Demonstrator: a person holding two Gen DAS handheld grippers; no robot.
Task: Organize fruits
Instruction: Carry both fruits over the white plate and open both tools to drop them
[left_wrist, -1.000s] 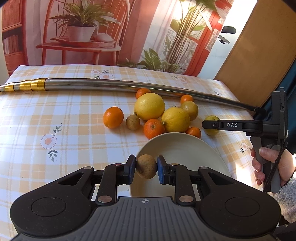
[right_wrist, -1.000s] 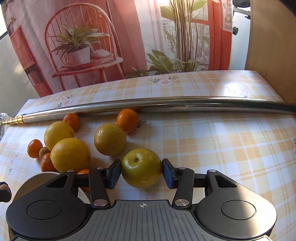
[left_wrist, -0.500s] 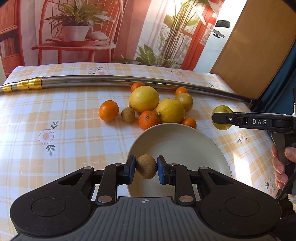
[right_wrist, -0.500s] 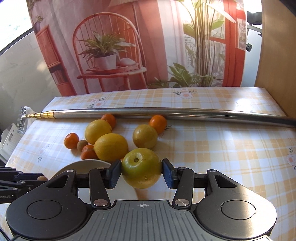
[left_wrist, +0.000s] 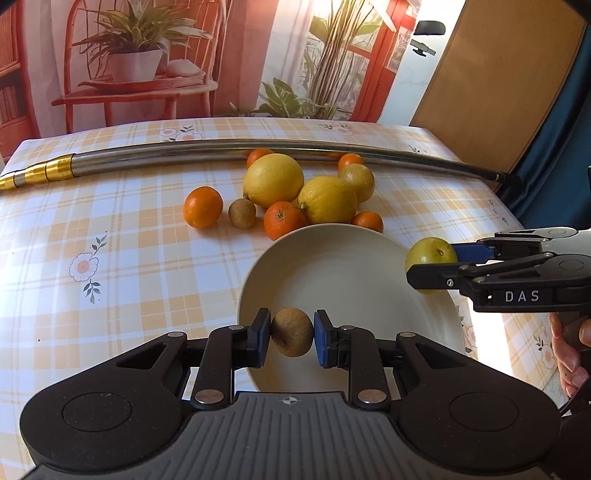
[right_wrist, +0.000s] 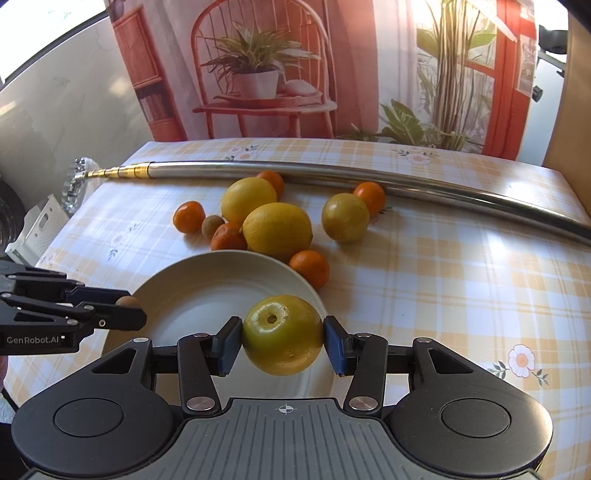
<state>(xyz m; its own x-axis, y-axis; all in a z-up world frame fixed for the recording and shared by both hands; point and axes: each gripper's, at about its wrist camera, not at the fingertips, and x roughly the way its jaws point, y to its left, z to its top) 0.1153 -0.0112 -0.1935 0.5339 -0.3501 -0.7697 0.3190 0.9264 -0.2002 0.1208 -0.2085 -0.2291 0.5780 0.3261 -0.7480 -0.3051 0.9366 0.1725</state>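
Note:
My left gripper (left_wrist: 291, 333) is shut on a small brown kiwi (left_wrist: 291, 332), held above the near rim of a cream bowl (left_wrist: 351, 273). My right gripper (right_wrist: 283, 335) is shut on a yellow-green round fruit (right_wrist: 282, 334) over the bowl's (right_wrist: 207, 284) right side. In the left wrist view that fruit (left_wrist: 430, 254) and the right gripper (left_wrist: 436, 264) hover at the bowl's right rim. In the right wrist view the left gripper (right_wrist: 123, 308) reaches in from the left with the kiwi (right_wrist: 127, 301). The bowl holds nothing.
Behind the bowl lie two big lemons (left_wrist: 273, 180) (left_wrist: 328, 199), a smaller yellow fruit (left_wrist: 357, 177), several tangerines (left_wrist: 203, 206) and a second kiwi (left_wrist: 242, 213). A long steel pole (left_wrist: 258, 147) crosses the checked tablecloth. A hand (left_wrist: 569, 354) shows at the right.
Both grippers, still gripping their fruit, have come in over the bowl; the right one moved left and higher, carrying the yellow-green fruit from the table to the bowl's rim.

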